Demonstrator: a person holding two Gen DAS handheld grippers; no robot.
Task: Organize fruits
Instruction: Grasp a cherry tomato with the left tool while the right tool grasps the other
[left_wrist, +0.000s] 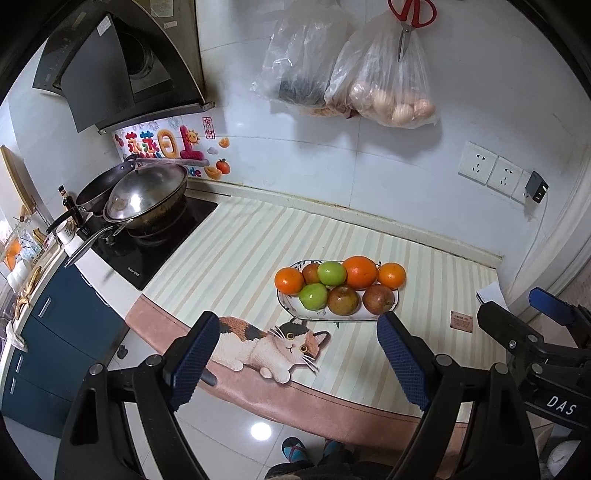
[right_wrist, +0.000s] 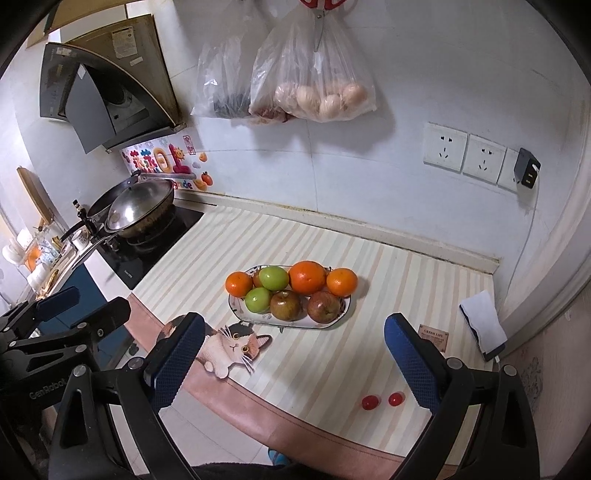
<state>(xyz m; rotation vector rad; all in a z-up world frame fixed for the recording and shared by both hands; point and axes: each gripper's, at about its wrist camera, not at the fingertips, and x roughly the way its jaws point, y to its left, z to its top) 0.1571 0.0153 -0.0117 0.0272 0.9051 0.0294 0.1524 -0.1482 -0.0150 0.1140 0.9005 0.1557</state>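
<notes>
We hold the left gripper (left_wrist: 297, 363) and the right gripper (right_wrist: 295, 363) above the near edge of the bench (right_wrist: 406, 295), both with jaws spread wide and nothing between them. Ahead at twelve o'clock sits the oval plate (right_wrist: 258, 320), heaped with three oranges, two green apples and several dark red apples, all touching; two small red tomatoes (right_wrist: 370, 402) lie apart from it at five o'clock, near the right jaws. At ten o'clock a lidded wok (left_wrist: 147, 199) rests on the stove.
</notes>
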